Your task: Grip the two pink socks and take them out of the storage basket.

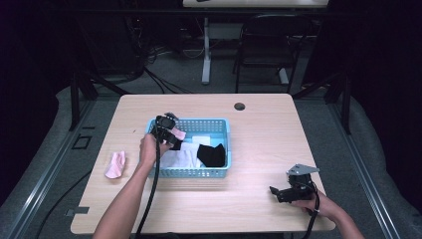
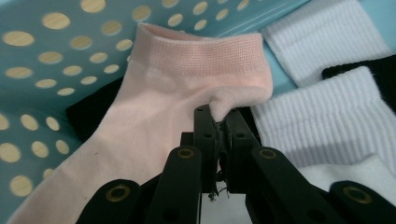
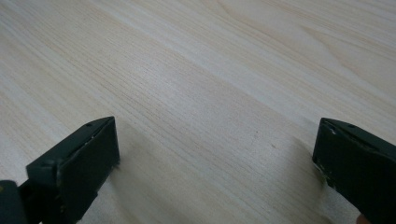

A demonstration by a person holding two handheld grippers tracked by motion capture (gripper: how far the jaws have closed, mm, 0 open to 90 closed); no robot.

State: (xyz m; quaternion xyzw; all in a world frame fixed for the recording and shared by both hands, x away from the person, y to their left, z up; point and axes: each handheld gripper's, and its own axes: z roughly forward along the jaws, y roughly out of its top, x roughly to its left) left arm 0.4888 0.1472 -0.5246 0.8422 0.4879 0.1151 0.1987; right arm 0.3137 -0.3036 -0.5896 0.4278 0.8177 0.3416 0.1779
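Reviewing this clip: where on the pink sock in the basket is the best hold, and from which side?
A fold just below the cuff, from above: the pink sock lies flat in the blue basket, so a pinched ridge suits best. The left gripper is shut on one there.

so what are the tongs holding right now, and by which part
The left tongs are shut on the pink sock in the blue basket, pinching a fold just below its cuff. The right tongs stand open over the table, holding nothing.

The wooden table (image 1: 259, 119) carries a blue basket (image 1: 219, 172) (perforated) and a pink sock (image 1: 116, 165).
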